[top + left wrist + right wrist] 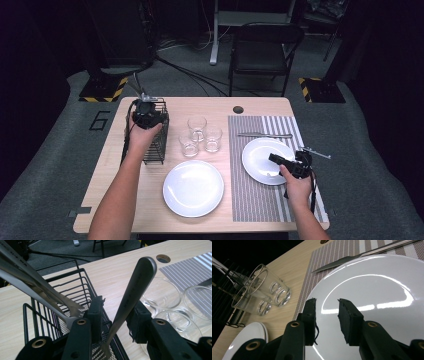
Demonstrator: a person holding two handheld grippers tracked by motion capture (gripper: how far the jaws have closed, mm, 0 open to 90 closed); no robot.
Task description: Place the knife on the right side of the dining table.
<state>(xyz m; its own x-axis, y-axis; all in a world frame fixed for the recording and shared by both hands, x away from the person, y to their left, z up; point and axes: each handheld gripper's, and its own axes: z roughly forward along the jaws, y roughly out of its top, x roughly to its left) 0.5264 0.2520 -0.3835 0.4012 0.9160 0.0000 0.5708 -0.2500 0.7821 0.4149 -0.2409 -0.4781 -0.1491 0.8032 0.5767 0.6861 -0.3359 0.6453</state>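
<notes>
My left tongs point(113, 315) stand over the wire basket point(75, 282) at the desk's far left, jaws part open around a fork point(135, 292) whose handle leans up and away between them (the right pad seems to touch it; a firm grip I cannot tell). My right tongs point(327, 315), part open and empty, hover over the plate point(374, 290) on the striped mat, well apart.

A light wooden counter point(150, 210) with a round cable hole point(238, 109) near its far edge stands on grey carpet point(50, 165) in a dark room. Beyond the far edge is a black folding chair point(265, 50). Black cables point(190, 70) cross the floor, and yellow-black striped plates point(102, 90) lie off both far corners.
</notes>
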